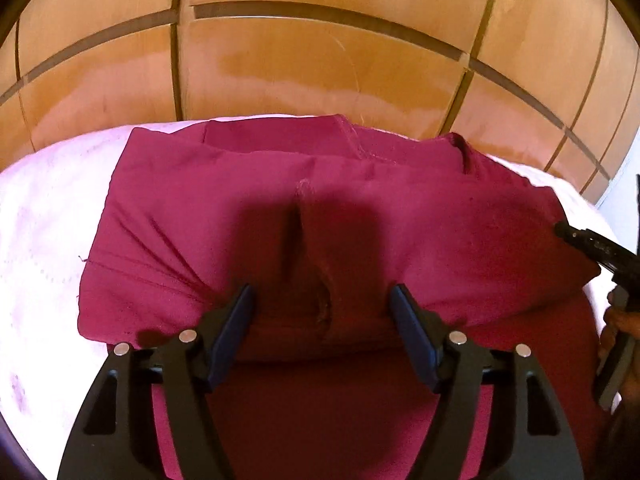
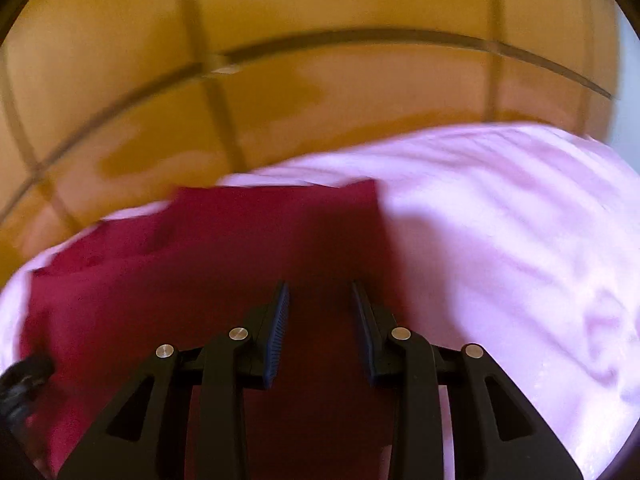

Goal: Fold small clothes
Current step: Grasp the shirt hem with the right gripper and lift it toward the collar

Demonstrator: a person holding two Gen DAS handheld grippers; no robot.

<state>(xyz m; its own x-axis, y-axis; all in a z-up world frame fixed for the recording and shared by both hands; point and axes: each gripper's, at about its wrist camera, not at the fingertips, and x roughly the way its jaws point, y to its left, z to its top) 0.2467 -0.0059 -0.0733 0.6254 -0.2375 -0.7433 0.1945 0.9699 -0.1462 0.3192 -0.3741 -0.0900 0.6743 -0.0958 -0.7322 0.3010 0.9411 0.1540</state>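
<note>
With no readable writing anywhere, the folded maroon cloth garment (image 1: 280,208) lies on the pale pink bedsheet (image 1: 44,216), beneath the left gripper (image 1: 322,300) and right gripper (image 2: 320,300), both with jaws apart.

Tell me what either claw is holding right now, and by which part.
Nothing. The left claw and right claw are both open above the maroon garment, gripping no fabric.

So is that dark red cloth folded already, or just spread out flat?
Partly folded: the dark red cloth lies in overlapping layers on the pink sheet, a doubled edge raised towards the camera. Whether folding is finished, cannot tell.
</note>
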